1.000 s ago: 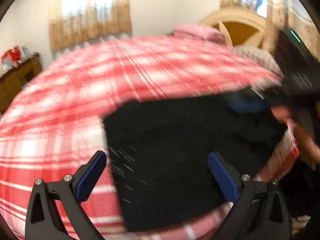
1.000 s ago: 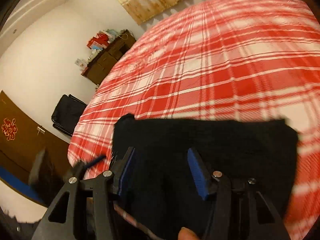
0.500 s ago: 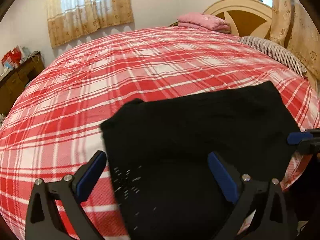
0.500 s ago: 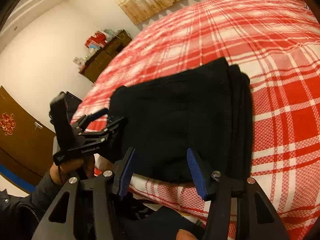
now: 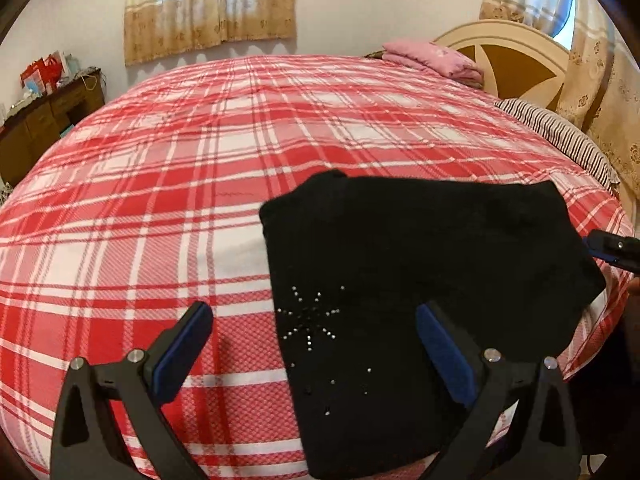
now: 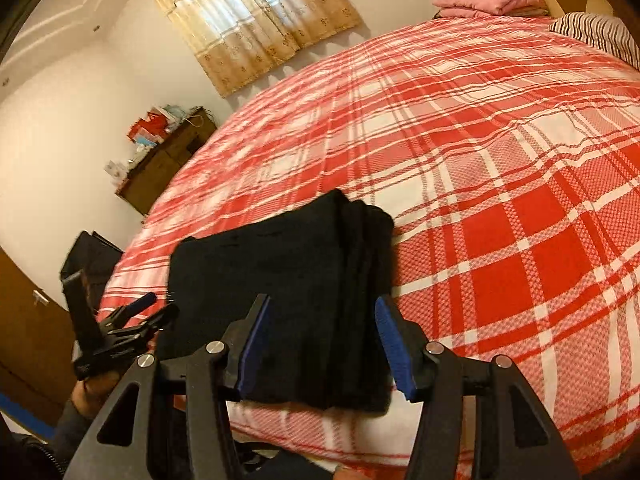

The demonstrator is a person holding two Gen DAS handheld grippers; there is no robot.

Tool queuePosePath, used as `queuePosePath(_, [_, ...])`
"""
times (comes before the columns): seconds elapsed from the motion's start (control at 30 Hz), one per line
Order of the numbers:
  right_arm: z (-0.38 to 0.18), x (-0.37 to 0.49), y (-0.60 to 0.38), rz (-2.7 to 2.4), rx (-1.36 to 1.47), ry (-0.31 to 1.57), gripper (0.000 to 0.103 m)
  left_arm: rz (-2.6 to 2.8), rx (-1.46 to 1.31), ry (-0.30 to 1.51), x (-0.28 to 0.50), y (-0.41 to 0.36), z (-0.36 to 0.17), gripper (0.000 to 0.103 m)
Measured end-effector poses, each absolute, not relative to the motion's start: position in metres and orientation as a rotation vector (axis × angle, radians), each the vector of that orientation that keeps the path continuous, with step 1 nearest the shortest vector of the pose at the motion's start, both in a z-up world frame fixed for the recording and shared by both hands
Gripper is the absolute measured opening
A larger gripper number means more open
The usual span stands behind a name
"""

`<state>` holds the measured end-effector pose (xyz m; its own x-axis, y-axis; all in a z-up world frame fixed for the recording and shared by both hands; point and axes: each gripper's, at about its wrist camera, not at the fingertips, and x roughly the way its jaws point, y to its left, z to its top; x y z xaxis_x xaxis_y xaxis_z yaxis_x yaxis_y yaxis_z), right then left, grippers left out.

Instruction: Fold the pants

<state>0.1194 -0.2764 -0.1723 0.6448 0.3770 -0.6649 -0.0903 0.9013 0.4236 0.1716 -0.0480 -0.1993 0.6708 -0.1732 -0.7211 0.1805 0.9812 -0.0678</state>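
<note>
The black pants (image 5: 420, 280) lie folded into a compact rectangle at the near edge of the bed, with a small rhinestone pattern on the top layer. They also show in the right wrist view (image 6: 288, 280), with stacked fold layers on their right side. My left gripper (image 5: 316, 340) is open and empty, above the pants' near left part. My right gripper (image 6: 320, 340) is open and empty, just short of the pants' near edge. The left gripper also shows in the right wrist view (image 6: 136, 316), beside the pants' left end.
The red and white plaid bedspread (image 5: 200, 160) covers the whole bed. A pink folded blanket (image 5: 432, 60) and a striped pillow (image 5: 560, 136) lie by the headboard. A wooden dresser (image 6: 164, 160) stands by the wall and a black case (image 6: 96, 260) sits by the bed's corner.
Both grippers have drawn back from the pants, which now lie still and folded on the bed. The views have steadied after blur.
</note>
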Motion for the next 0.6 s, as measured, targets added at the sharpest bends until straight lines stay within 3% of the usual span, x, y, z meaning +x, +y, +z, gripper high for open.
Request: queuePosePath(0.6, [-0.196, 0.141, -0.272, 0.245, 0.374, 0.820, 0.055, -0.269, -0.059, 0.800, 0.184, -0.048, -0.211, 0.103])
